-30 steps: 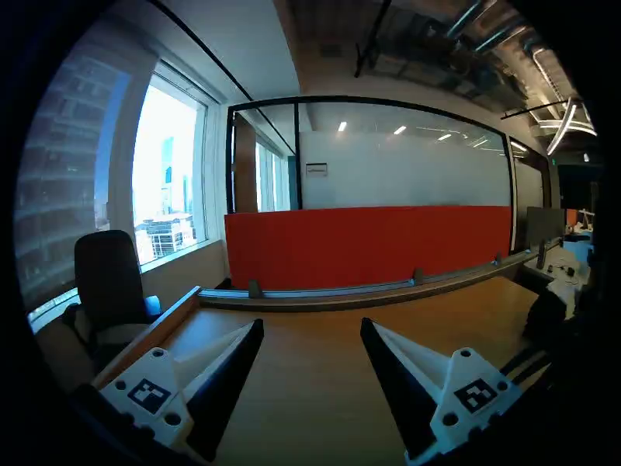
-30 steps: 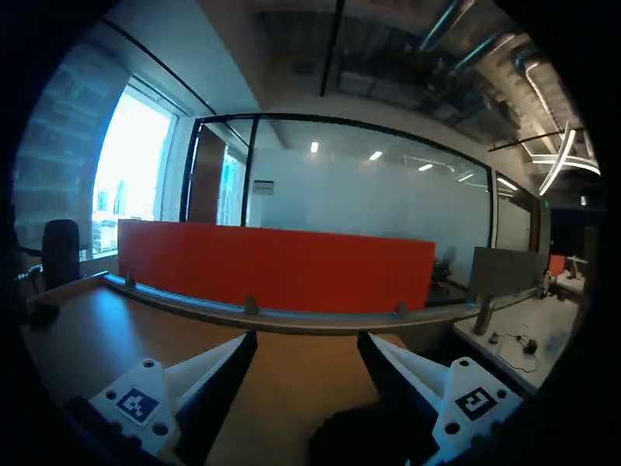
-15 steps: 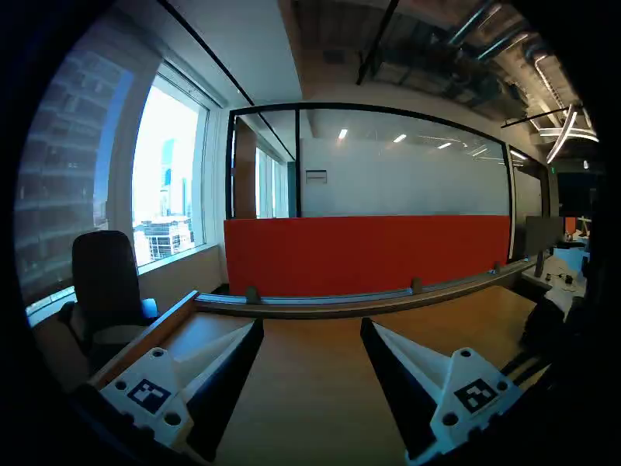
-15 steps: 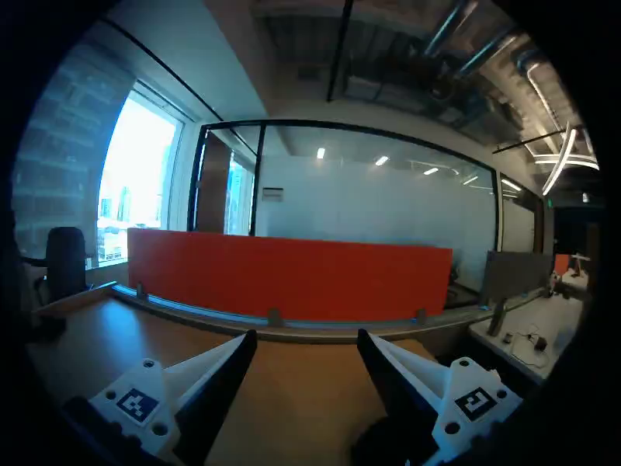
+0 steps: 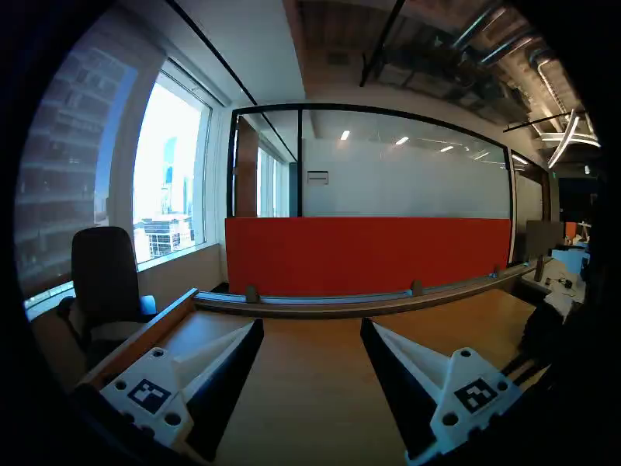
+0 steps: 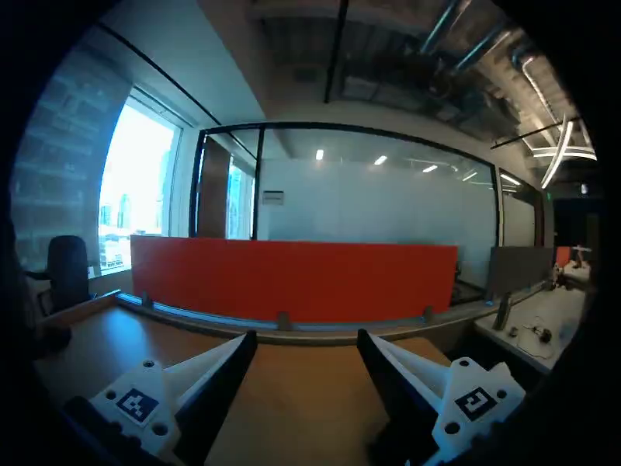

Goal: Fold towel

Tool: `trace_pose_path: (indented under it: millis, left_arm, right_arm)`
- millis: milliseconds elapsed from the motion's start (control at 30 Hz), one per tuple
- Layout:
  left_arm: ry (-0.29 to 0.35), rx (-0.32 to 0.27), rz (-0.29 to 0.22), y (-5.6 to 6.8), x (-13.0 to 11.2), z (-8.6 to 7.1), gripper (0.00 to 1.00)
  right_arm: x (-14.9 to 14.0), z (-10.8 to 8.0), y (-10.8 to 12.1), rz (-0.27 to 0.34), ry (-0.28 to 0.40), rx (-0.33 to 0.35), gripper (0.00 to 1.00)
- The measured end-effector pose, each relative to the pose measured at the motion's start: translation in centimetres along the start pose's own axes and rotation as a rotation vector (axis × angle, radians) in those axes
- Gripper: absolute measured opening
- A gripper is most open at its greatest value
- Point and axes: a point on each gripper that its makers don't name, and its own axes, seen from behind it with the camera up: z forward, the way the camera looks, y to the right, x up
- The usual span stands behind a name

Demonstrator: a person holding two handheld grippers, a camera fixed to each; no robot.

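Two grippers are held over a wooden desk (image 5: 310, 396). The left gripper (image 5: 310, 325) and the right gripper (image 6: 305, 335) are both spread wide, and nothing is gripped between either pair of fingers. The desk's surface is seen through both gaps. Where the towel lies cannot be told. A red divider (image 5: 365, 252) is set upright along the desk's far edge. A black chair (image 5: 105, 279) is placed at the left by the window (image 5: 167, 194), and a glass wall (image 5: 404, 171) is seen farthest off.
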Motion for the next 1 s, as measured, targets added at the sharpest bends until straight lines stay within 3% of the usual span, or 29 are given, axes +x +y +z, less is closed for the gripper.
trace_pose_path:
  millis: [567, 1000]
  left_arm:
    - [-0.01, 0.014, -0.023, -0.5, -2.5, 0.0, 0.93]
    - [0.003, 0.009, 0.006, -0.1, -6.8, 0.4, 0.92]
  right_arm:
    - [0.4, -0.1, -1.8, 0.055, -0.005, 0.014, 1.0]
    - [-0.9, -1.1, -2.7, 0.06, -0.006, 0.014, 1.0]
